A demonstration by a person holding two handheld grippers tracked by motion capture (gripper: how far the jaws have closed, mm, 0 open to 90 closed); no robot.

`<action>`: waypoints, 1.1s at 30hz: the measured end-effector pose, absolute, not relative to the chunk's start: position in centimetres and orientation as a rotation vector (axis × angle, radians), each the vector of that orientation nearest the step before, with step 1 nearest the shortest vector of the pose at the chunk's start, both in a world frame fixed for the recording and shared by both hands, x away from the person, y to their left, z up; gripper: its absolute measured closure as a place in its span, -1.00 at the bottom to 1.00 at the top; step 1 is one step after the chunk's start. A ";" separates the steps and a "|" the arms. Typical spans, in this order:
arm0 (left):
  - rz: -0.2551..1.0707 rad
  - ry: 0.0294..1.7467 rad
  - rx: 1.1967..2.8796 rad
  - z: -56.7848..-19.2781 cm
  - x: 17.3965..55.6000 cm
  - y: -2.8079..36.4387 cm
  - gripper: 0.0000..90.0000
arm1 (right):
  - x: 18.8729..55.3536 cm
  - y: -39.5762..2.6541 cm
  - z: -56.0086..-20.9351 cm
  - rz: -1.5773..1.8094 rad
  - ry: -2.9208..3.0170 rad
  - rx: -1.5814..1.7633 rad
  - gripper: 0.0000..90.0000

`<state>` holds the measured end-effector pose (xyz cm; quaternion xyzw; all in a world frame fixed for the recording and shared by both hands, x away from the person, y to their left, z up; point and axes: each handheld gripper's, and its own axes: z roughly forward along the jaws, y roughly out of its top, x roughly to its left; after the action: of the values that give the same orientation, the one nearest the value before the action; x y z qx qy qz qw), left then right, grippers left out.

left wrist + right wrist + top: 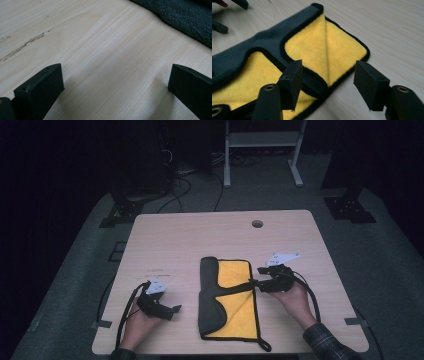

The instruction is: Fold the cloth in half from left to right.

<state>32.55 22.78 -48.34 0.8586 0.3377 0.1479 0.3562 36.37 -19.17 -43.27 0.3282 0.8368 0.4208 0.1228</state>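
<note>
A dark lab or studio: a lone wooden table (220, 235) on grey carpet, cables (185, 185) and a metal stand (262, 150) at twelve o'clock.

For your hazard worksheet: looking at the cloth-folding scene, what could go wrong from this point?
1. The right gripper stands open over the cloth's folded-back corner; it may pinch only the black edging and slip off.
2. The left gripper rests open on the bare table, off the cloth, so a pull could drag the whole cloth.
</note>
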 end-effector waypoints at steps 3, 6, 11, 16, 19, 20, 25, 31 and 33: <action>0.381 0.871 2.218 -48.3 32.6 22.8 -1.00 | 36.5 -17.6 -43.1 1.247 2.457 0.905 0.01; 0.382 0.871 2.218 -48.3 32.6 22.8 -1.00 | 36.5 -16.7 -43.2 1.257 2.464 0.881 0.10; 0.382 0.871 2.218 -48.3 32.6 22.8 -1.00 | 36.8 -14.3 -43.7 1.249 2.504 0.826 0.20; 0.381 0.873 2.215 -48.4 32.6 22.8 -1.00 | 37.3 -12.8 -44.1 1.238 2.546 0.795 0.27; 0.381 0.873 2.215 -48.3 32.6 22.8 -1.00 | 37.8 -11.3 -44.7 1.255 2.569 0.779 0.33; 0.381 0.873 2.215 -48.3 32.6 22.8 -1.00 | 37.9 -11.0 -44.9 1.251 2.579 0.776 0.33; 0.382 0.871 2.218 -48.3 32.6 22.8 -1.00 | 38.3 -9.5 -46.1 1.210 2.628 0.762 0.36; 0.382 0.872 2.218 -48.3 32.6 22.8 -1.00 | 38.2 -8.4 -47.1 1.156 2.653 0.733 0.45; 0.382 0.871 2.218 -48.3 32.6 22.8 -1.00 | 38.0 -8.3 -47.1 1.128 2.634 0.721 0.58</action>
<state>32.56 22.78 -48.34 0.8588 0.3372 0.1479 0.3562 38.01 -8.26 -47.14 0.2429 0.8876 0.3801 0.0932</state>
